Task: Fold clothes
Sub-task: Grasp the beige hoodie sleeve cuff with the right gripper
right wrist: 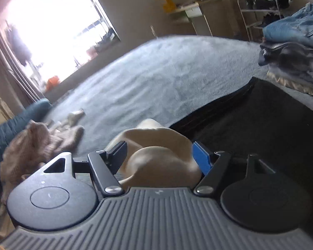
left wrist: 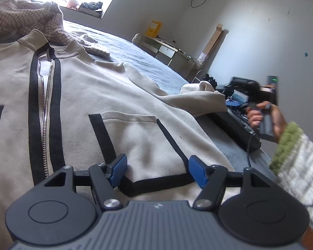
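Grey bed (left wrist: 148, 60) bearing a cream zip jacket (left wrist: 89, 95) laid flat, front up; soft, limp fleece, best pinched at hem or sleeve cuff. Left hand-held gripper (left wrist: 157, 169) spread over the black-trimmed pocket; right hand-held gripper (right wrist: 159, 158) spread around the bunched sleeve (right wrist: 160, 156); black zip tape, stand collar beyond.

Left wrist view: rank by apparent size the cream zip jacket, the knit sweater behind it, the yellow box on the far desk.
1. Cream zip jacket, fills most of the frame, though closest to the camera.
2. Knit sweater, bunched at the upper left, partly cut off.
3. Yellow box, tiny, but far away, so its true size is unsure.
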Demonstrator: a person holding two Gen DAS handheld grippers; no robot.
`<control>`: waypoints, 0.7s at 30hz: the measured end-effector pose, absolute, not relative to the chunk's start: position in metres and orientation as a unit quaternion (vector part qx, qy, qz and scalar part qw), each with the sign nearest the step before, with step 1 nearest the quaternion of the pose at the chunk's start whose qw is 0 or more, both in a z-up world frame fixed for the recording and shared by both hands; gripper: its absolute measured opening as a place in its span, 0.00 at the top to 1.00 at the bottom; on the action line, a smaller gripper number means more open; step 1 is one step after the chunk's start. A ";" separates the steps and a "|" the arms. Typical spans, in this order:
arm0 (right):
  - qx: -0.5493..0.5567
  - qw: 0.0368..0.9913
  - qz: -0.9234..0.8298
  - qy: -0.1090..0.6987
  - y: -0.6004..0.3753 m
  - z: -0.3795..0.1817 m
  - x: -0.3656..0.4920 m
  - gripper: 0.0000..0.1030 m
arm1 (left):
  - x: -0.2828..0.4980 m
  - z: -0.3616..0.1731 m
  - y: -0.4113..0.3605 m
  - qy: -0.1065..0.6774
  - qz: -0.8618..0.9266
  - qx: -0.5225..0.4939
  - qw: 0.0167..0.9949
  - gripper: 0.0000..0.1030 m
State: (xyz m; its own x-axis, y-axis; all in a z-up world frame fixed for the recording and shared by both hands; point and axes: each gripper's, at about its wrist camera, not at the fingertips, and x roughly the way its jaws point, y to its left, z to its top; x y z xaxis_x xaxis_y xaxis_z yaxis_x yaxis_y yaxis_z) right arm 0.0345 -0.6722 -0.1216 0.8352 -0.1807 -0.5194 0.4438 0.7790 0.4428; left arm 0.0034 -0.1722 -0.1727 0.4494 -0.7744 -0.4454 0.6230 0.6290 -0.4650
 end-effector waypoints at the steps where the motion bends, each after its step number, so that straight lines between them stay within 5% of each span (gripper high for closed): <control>1: 0.284 0.910 -0.177 0.244 -0.677 -0.127 0.045 0.33 | 0.004 -0.174 -0.172 0.320 -0.417 -0.118 0.842 0.34; 4: 0.307 0.898 -0.164 0.270 -0.680 -0.140 0.059 0.36 | 0.006 -0.176 -0.169 0.318 -0.425 -0.130 0.837 0.33; 8: 0.285 0.907 -0.141 0.276 -0.661 -0.130 0.059 0.79 | 0.009 -0.179 -0.165 0.316 -0.432 -0.148 0.832 0.33; 16: 0.136 0.952 -0.048 0.270 -0.557 -0.077 0.037 0.88 | 0.009 -0.181 -0.162 0.310 -0.436 -0.158 0.830 0.33; 21: 0.007 0.957 0.033 0.290 -0.455 -0.100 -0.002 0.87 | 0.009 -0.181 -0.161 0.309 -0.437 -0.162 0.829 0.33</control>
State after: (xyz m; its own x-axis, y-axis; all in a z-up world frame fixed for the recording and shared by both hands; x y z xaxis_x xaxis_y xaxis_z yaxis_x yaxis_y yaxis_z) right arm -0.0023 -0.4554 -0.0997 0.8300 0.0670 -0.5538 -0.0590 0.9977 0.0323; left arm 0.0092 -0.1608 -0.1815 0.4266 -0.8250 -0.3708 0.6247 0.5652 -0.5388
